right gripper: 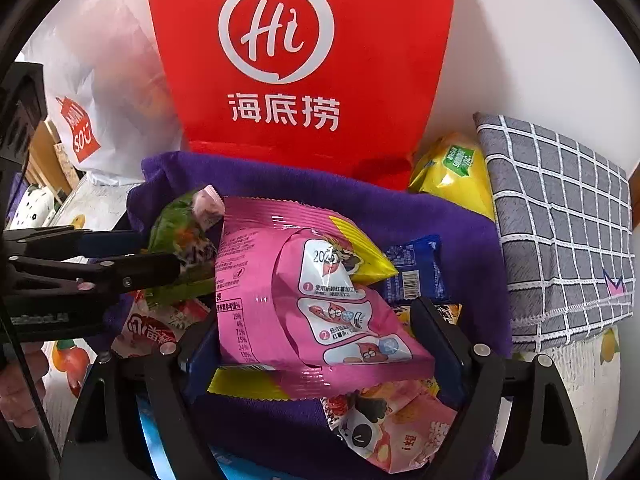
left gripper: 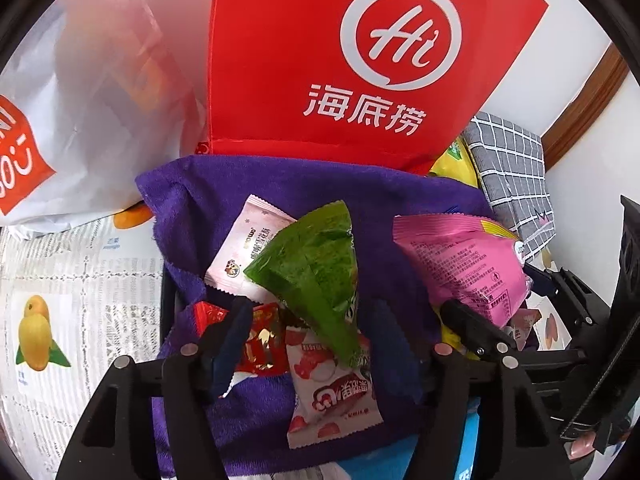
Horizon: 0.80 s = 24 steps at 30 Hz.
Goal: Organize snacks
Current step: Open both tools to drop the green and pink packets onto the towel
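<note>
Several snack packets lie on a purple towel point(left gripper: 280, 184). My left gripper point(left gripper: 348, 320) is open with its jaws wide apart around a green packet point(left gripper: 316, 276), a red packet point(left gripper: 260, 340) and a white-and-red packet point(left gripper: 332, 396). A pale pink packet point(left gripper: 244, 252) lies behind them. My right gripper point(right gripper: 320, 352) has its pads against both sides of a large pink snack bag point(right gripper: 304, 292), which also shows in the left wrist view point(left gripper: 464, 264). The left gripper's fingers point(right gripper: 120, 268) show at the left of the right wrist view, beside the green packet point(right gripper: 180, 228).
A red paper bag point(right gripper: 300, 60) stands behind the towel, with a white plastic bag point(left gripper: 92, 92) to its left. A grey checked pouch point(right gripper: 560, 220) and a yellow packet point(right gripper: 452, 176) lie at the right. A blue packet point(right gripper: 416, 272) and a pink cartoon packet point(right gripper: 392, 428) lie near the right gripper.
</note>
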Motion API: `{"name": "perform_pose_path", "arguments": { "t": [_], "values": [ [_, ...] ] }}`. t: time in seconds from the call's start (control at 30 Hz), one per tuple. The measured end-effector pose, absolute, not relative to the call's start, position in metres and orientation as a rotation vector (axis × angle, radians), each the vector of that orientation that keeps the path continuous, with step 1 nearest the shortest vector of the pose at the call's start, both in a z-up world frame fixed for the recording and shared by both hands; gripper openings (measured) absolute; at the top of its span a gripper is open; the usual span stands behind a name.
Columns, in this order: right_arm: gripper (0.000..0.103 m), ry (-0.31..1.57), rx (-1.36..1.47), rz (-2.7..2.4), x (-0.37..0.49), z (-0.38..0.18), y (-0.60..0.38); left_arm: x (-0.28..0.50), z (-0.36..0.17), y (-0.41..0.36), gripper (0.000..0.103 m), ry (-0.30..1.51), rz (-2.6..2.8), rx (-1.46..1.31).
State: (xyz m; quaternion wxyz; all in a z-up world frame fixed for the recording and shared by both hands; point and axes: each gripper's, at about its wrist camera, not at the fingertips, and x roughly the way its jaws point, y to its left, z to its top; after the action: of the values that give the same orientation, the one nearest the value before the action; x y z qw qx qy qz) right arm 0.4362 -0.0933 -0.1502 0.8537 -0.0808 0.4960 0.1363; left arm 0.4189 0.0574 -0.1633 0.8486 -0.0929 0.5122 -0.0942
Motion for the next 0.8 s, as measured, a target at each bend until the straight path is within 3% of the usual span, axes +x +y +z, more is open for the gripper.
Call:
{"name": "perform_pose_path", "arguments": {
  "t": [0.27,0.37,0.8],
  "values": [
    [0.088,1.048,-0.130,0.283,0.426,-0.134,-0.093,0.399,-0.146,0.063,0.067,1.056,-0.196,-0.188],
    [0.095,1.026,-0.135,0.276,0.419,-0.125,-0.091,0.388,-0.139,0.067,0.067,1.048,-0.192,-0.189],
    [0.095,0.947,-0.081,0.238,0.364,-0.071,-0.104,0.323,-0.103,0.068,0.067,0.996,-0.196,-0.191]
  ]
}}
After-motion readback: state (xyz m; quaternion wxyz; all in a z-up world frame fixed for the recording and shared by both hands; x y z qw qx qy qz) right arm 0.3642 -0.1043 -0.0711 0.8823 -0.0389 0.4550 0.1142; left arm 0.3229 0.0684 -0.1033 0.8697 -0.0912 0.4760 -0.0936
